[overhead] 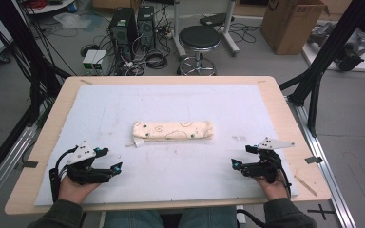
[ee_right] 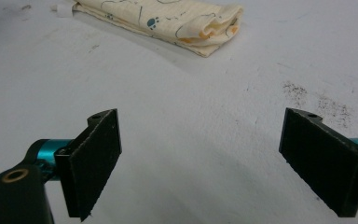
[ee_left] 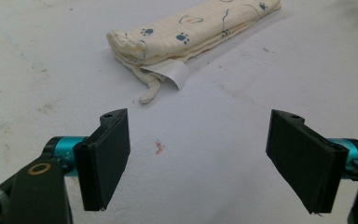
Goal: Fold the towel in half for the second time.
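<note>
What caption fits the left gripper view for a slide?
Open left gripper faces a folded cream paw-print cloth with a white tag on the white mat.

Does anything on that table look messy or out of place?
Mostly tidy. The folded cloth has a white tag and a loose strap sticking out at one end, and the white mat has dark smudges.

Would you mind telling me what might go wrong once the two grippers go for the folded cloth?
The folded cloth lies in several loose layers, so the open left gripper may pinch only the top ones and pull the stack apart. The white tag and a cloth tab stick out at that end and could be caught instead. The open right gripper faces a rounded fold, which might slip from the jaws.
</note>
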Tool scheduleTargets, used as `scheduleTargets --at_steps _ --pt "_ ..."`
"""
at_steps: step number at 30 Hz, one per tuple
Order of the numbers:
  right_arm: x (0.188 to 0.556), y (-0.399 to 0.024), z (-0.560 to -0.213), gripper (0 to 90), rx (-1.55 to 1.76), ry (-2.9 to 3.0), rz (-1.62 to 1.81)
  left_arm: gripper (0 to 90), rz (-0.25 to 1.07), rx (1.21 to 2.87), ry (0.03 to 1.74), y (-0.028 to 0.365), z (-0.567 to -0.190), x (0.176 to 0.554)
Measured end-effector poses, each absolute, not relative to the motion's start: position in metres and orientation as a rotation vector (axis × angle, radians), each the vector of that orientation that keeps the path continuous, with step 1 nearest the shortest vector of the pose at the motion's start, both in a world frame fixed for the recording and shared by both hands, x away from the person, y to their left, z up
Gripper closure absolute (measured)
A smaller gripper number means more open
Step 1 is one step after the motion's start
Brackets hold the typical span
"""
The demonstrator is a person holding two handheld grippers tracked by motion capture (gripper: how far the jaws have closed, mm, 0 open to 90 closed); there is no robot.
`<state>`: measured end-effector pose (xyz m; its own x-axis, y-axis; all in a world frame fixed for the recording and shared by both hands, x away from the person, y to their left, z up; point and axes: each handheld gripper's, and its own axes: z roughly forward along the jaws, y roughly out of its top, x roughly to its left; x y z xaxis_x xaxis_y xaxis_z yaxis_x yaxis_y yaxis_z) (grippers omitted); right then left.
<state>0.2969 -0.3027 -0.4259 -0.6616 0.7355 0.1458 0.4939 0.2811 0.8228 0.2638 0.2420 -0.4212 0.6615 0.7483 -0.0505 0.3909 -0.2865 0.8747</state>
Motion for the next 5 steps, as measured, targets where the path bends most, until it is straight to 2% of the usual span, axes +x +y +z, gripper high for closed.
scheduleTargets --at_steps 5 --pt "0.2981 -0.3015 -0.4265 12.1 1.119 2.293 1.32 22.3 0.468 1.902 0.896 0.2421 -0.4216 0.2662"
